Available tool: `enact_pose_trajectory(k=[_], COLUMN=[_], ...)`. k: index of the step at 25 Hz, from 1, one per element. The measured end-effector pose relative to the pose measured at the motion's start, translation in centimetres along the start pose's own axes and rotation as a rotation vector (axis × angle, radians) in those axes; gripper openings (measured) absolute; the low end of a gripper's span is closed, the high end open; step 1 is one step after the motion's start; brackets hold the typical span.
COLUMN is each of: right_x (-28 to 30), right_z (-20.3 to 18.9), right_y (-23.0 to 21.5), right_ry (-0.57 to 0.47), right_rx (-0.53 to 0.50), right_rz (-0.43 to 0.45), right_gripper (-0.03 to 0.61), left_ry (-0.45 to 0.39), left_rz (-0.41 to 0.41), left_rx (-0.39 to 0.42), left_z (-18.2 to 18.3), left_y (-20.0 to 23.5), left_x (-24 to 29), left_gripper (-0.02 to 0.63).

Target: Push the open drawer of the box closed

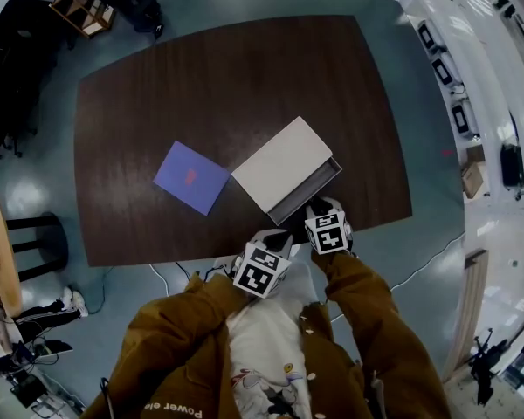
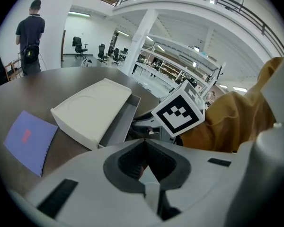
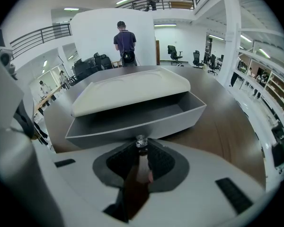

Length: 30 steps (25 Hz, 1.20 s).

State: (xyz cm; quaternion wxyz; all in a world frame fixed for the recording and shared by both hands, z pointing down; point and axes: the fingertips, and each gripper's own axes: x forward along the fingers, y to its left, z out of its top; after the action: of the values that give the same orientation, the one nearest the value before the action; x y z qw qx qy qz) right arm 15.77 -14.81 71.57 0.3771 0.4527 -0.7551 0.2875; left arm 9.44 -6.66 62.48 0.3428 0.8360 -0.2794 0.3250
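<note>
Drawer (image 1: 310,190), grey, stood pulled out from the white box (image 1: 282,162), its front facing the near edge of the dark wooden table (image 1: 201,85). The box lay at a slant right of the table's middle, closer to the near edge than to the far one. A purple sheet (image 1: 190,176) lay flat just beside its left corner. The right gripper (image 3: 142,149) was at the drawer's front, its jaws drawn together to a thin slit. Their tips were at the small clear knob (image 3: 141,140) in the middle of that front; whether the pads pinched the knob could not be told. The left gripper (image 2: 143,143) hung over the near edge, beside the drawer's left corner and apart from it, its jaws meeting at the tips with nothing between them. Brown sleeves (image 1: 367,312) covered both arms. A person (image 3: 125,44) stood beyond the far edge, back turned.
</note>
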Motion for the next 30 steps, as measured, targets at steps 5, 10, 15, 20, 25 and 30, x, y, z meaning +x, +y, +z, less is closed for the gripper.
enact_pose_trajectory(k=[5,10,15,20,25,30], right_x=[0.7,1.5,2.1,2.7,2.7,2.8], right_z=[0.9,1.8,2.9,3.5,3.9,4.0], right_y=[0.3,0.9,1.0,1.2,1.1,1.2], right_ry=[-0.005,-0.003,-0.01,-0.012,-0.01,-0.011], right_rx=[0.01,0.019,0.023,0.028,0.033,0.041], right_rz=[-0.003,0.003,0.01,0.009,0.012,0.008], right_gripper=[0.075,0.075,0.075,0.075,0.075,0.075], left_ry=[-0.016,-0.015,-0.022,-0.028,-0.025,-0.027], left_rz=[0.007,0.0,0.0,0.0,0.004,0.0], left_rx=[0.01,-0.004,0.006,0.01,0.008,0.01], left_z=[0.0,0.3,0.9,1.1,1.3,1.4], left_y=[0.9,1.1,1.4,1.7,2.0,2.2], left_x=[-0.3,-0.7,-0.8,-0.9,-1.2,-1.2], left_gripper=[0.006,0.006,0.006,0.006,0.006,0.006])
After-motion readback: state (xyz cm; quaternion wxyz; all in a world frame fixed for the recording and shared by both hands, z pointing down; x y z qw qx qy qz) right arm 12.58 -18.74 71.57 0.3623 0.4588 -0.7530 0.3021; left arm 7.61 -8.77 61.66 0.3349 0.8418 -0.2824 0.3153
